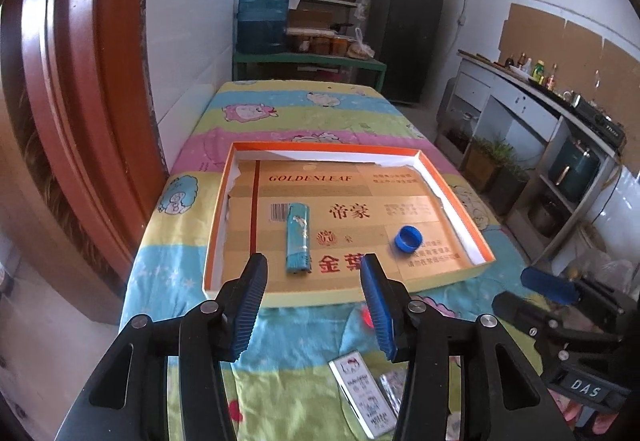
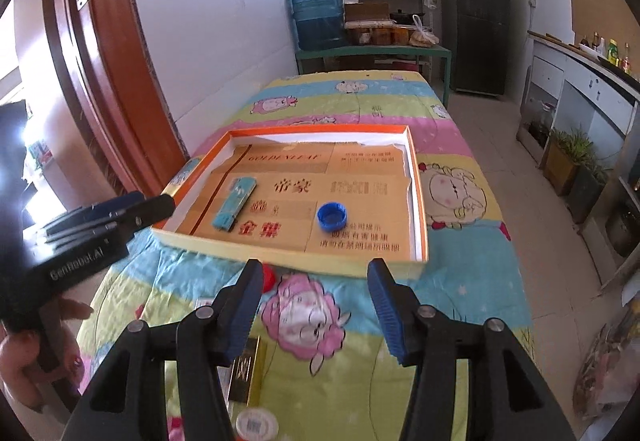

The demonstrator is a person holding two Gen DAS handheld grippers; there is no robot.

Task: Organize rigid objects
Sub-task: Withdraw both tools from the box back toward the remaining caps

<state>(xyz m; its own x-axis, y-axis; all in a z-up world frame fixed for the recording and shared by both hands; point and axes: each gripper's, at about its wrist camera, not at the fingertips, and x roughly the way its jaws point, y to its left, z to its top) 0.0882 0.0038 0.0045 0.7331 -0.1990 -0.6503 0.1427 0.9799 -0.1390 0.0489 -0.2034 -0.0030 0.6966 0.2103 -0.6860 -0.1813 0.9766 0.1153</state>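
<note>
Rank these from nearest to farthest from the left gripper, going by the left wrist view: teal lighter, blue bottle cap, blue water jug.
From the left gripper:
1. Teal lighter, in the tray, just ahead between the fingertips.
2. Blue bottle cap, in the tray, ahead to the right.
3. Blue water jug, far back on the green bench.

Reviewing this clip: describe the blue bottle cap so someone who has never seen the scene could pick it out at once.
On the cartoon-print tablecloth lies a shallow orange-rimmed box lid lined with gold printed cardboard. Inside it, toward the right near corner, sits the blue bottle cap, open side up. Its only neighbour in the lid is a long turquoise lighter to its left; the cap is round and darker blue.
</note>
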